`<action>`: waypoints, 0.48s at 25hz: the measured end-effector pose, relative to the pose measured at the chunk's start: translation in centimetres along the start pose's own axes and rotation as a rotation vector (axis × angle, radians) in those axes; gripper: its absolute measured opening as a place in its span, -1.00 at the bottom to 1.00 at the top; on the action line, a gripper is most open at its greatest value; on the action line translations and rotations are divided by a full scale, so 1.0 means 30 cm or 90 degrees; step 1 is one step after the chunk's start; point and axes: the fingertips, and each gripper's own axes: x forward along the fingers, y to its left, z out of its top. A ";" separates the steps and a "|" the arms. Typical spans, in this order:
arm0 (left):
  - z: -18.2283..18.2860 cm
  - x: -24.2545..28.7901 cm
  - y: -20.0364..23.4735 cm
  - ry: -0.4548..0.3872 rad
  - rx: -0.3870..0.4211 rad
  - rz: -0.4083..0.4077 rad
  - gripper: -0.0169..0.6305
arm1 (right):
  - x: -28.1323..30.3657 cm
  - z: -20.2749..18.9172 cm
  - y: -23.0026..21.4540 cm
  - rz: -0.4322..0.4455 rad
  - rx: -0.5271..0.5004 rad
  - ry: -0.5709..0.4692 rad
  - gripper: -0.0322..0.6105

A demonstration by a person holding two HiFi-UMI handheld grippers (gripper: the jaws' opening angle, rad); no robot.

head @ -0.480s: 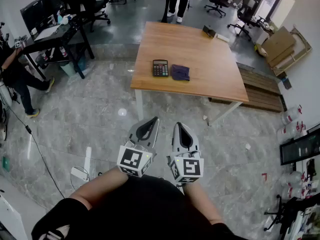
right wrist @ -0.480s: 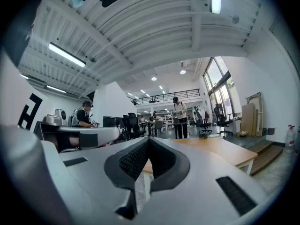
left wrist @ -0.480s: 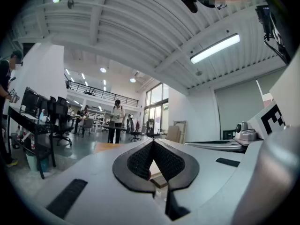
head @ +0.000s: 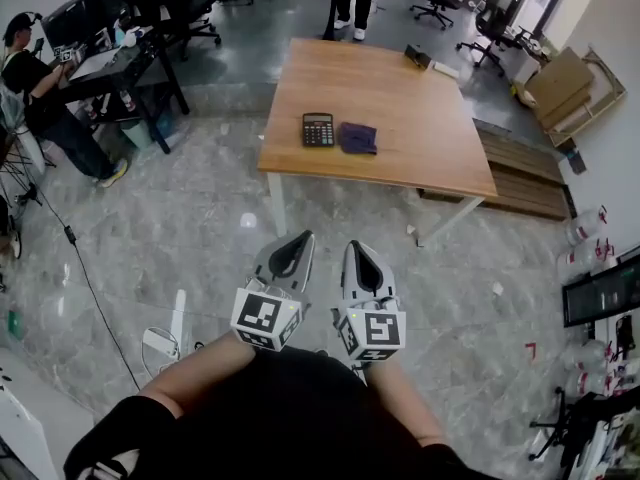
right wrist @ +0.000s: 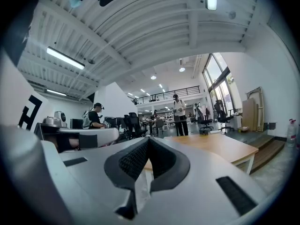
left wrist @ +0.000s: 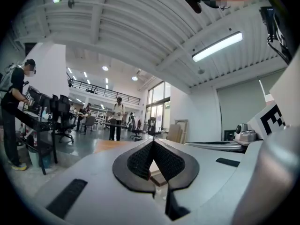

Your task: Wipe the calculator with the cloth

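Observation:
A black calculator (head: 318,129) lies on the wooden table (head: 400,98) near its front left edge. Just right of it rests a dark purple cloth (head: 358,138). Both grippers hover close to my body, well short of the table, over the stone floor. The left gripper (head: 304,238) is shut with nothing in it, and the right gripper (head: 354,248) beside it is shut and empty too. In the left gripper view the left gripper (left wrist: 153,141) has its jaws meeting at the tips. The right gripper (right wrist: 147,138) looks the same in the right gripper view, with the table (right wrist: 225,146) ahead.
A small dark object (head: 418,62) sits at the table's far edge. A person (head: 40,88) stands at a desk with monitors (head: 110,68) at the left. Another person (head: 354,3) stands beyond the table. Office chairs (head: 490,28) and cardboard (head: 560,86) are at the back right.
The view has shifted slightly, so the table sits a little higher and left. The person at the left has come fully into view at the desk. Both grippers stay shut.

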 end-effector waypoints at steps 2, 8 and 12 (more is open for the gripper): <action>-0.003 0.010 -0.019 0.000 -0.002 0.006 -0.92 | -0.010 -0.001 -0.019 0.003 0.005 0.002 -0.85; -0.025 0.037 -0.082 -0.004 -0.011 0.035 -0.92 | -0.055 -0.007 -0.099 0.017 0.031 -0.003 -0.85; -0.061 0.062 -0.107 0.015 -0.022 0.044 -0.92 | -0.063 -0.038 -0.154 0.025 0.049 0.011 -0.85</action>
